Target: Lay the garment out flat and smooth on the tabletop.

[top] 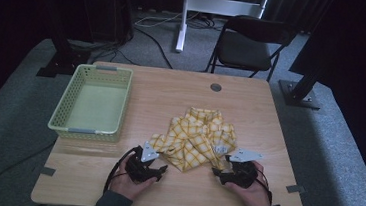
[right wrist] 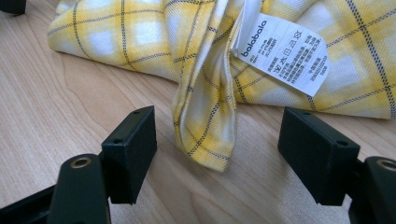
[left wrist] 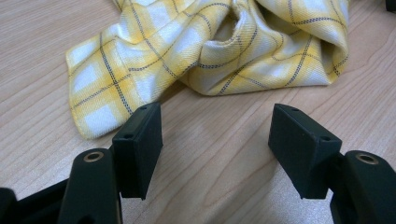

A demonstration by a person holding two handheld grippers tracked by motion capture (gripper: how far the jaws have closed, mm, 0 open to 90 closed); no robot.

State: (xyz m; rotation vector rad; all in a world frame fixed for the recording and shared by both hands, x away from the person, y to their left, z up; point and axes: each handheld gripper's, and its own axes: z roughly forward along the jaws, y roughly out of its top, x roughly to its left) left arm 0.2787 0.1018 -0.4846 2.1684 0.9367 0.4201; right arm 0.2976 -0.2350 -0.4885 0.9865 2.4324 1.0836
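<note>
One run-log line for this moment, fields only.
left hand-held gripper: open, short of cloth corner | right hand-held gripper: open, cloth flap between jaws, no contact | yellow plaid cloth: crumpled on table | basket: empty

We note the cloth [top: 195, 139]: woven yellow-checked cotton-like twill, soft, matt, with a white printed fabric label [right wrist: 282, 53]. Table [top: 171, 94]: pale wood grain, smooth, faintly sheened. Basket [top: 93, 102]: pale green perforated plastic. Gripper jaws: matt black plastic.
</note>
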